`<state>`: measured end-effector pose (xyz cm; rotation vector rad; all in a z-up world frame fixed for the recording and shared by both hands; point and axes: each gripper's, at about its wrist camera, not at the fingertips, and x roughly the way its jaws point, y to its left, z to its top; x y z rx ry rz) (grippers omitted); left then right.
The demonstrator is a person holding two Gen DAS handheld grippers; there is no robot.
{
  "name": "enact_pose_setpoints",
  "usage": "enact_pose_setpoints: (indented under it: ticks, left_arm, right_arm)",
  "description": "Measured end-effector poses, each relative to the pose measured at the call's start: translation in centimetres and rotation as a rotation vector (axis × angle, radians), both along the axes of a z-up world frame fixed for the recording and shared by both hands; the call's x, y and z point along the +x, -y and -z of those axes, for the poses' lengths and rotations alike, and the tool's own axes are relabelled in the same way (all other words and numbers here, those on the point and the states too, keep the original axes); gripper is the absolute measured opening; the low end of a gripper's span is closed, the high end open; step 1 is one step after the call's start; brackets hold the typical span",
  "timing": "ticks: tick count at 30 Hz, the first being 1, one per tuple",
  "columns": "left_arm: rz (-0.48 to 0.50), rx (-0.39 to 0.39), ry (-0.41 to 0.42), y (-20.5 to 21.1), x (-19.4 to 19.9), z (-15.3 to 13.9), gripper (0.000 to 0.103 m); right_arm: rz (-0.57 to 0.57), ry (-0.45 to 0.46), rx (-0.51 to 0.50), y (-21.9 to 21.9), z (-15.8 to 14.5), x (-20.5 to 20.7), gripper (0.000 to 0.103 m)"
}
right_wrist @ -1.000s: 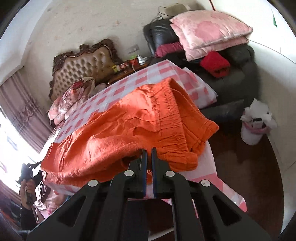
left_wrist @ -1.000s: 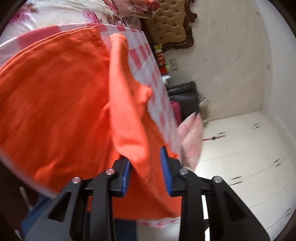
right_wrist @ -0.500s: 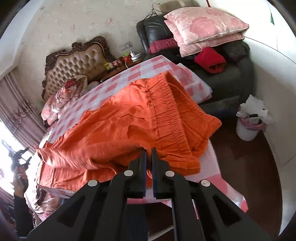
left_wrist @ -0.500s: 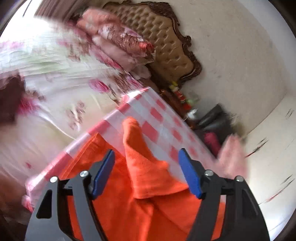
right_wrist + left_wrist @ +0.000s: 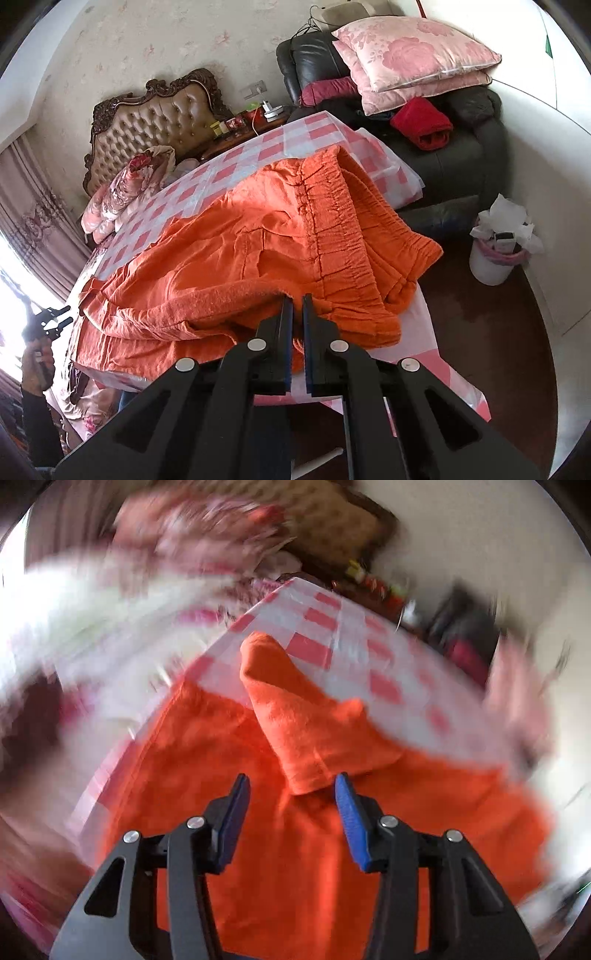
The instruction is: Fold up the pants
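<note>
Orange pants lie spread across a table with a pink and white checked cloth, waistband at the right end. My right gripper is shut on a raised fold of the pants at the near edge. In the blurred left wrist view, the pants fill the lower half, with a folded-over leg end on the checked cloth. My left gripper is open and empty, just above the orange fabric. It also shows far left in the right wrist view.
A bed with a tufted headboard and floral bedding stands behind the table. A black sofa with pink pillows is at the right. A white bin stands on the dark floor.
My left gripper let go of the pants, opened, and swung back over the leg end. My right gripper stays shut on the fold, which lifted slightly.
</note>
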<state>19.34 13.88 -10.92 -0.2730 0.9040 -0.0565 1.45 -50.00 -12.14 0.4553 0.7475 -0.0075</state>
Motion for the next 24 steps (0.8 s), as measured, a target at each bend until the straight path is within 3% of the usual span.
enact_pose_setpoints:
  ticks: [3,4,5,6,7,10,12,15,17,19,22,24]
  left_arm:
    - [0.094,0.131,-0.032,2.0,0.7,1.2,0.047]
    - [0.106,0.164,-0.031,2.3,0.9,1.5,0.042]
    - [0.113,0.208,-0.033,2.7,1.6,2.2,0.033]
    - [0.1,0.257,-0.03,2.6,2.1,2.6,0.011]
    - [0.082,0.279,-0.028,1.9,2.6,2.5,0.001]
    - [0.083,0.299,0.027,-0.1,2.4,-0.7,0.001]
    - [0.092,0.401,0.065,-1.3,1.2,-3.7,0.001]
    - [0.142,0.575,0.087,-2.0,-2.2,-5.9,0.001]
    - [0.181,0.629,0.073,-2.0,-4.7,-5.5,0.001]
    - [0.215,0.639,0.02,-2.5,-6.9,-3.1,0.001]
    - [0.211,0.602,-0.039,-3.7,-9.0,0.6,0.004]
    - [0.131,0.53,-0.08,-5.9,-9.6,2.1,0.004]
  right_arm:
    - [0.0,-0.006,0.006,0.0,0.3,0.1,0.005]
    - [0.001,-0.008,0.005,-0.1,0.4,0.2,0.005]
    - [0.001,-0.009,0.001,-0.2,0.4,0.3,0.005]
    - [0.001,-0.009,-0.004,-0.3,0.2,0.4,0.005]
    - [0.002,-0.007,-0.008,-0.4,0.0,0.4,0.005]
    - [-0.003,0.005,-0.022,-0.4,-0.8,0.5,0.005]
    - [-0.011,0.007,-0.035,-0.5,-1.2,0.8,0.005]
    - [-0.024,0.012,-0.053,-1.0,-1.4,1.0,0.005]
    - [-0.022,0.011,-0.063,-1.3,-1.2,0.9,0.005]
    - [-0.015,0.004,-0.048,-1.2,-0.7,0.9,0.005]
    - [-0.015,-0.003,-0.048,-1.3,-0.5,0.7,0.005]
    - [-0.018,-0.004,-0.051,-1.2,-0.8,0.7,0.005]
